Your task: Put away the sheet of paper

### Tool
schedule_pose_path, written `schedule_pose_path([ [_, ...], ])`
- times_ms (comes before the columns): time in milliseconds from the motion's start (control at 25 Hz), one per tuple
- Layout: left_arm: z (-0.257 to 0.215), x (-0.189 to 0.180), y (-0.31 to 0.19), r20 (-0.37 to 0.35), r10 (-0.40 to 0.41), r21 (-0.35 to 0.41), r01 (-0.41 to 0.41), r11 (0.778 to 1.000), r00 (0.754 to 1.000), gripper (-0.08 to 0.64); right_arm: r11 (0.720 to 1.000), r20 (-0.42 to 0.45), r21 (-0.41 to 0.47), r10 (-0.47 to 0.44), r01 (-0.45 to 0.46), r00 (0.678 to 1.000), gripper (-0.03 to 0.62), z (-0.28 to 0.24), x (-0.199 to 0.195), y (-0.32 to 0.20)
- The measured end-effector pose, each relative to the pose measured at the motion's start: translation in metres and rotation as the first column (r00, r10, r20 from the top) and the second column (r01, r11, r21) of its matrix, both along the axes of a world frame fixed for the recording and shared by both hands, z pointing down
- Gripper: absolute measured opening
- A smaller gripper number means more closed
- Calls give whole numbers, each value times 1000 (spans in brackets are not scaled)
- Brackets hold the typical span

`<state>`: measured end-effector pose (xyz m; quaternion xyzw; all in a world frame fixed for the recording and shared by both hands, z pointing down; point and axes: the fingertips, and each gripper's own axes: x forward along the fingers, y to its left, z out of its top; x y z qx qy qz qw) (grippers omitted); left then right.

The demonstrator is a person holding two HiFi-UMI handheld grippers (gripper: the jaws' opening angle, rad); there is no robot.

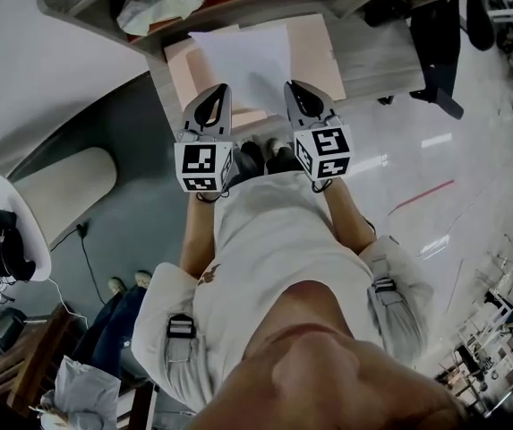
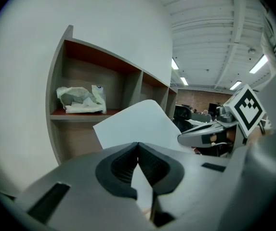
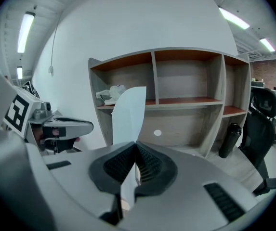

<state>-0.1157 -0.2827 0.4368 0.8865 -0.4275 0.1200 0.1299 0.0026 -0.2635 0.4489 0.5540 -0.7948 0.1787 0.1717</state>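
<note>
Head view, grippers [image 1: 218, 94] [image 1: 294, 89] parallel, pinching sheet [image 1: 247, 56]

Left claw [image 2: 138, 146] pinching paper sheet [image 2: 137, 124], shelf [image 2: 60, 81] behind, possibly a crumpled bag [image 2: 80, 100] inside

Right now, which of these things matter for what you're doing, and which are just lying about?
In the job: sheet of paper, left gripper, right gripper, both shut on it; perhaps the shelf unit.
Lying about: crumpled white bag, black bottle, office chair.

Crumpled bag [image 2: 80, 100], black office chair [image 3: 265, 114]
</note>
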Motion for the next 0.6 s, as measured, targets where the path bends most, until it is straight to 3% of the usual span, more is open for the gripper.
schedule_pose_path([
  [600, 65, 24, -12, 18, 49, -92, -47, 995, 999, 20, 990, -18, -138, 36, -38, 999, 20, 66, 22, -12],
])
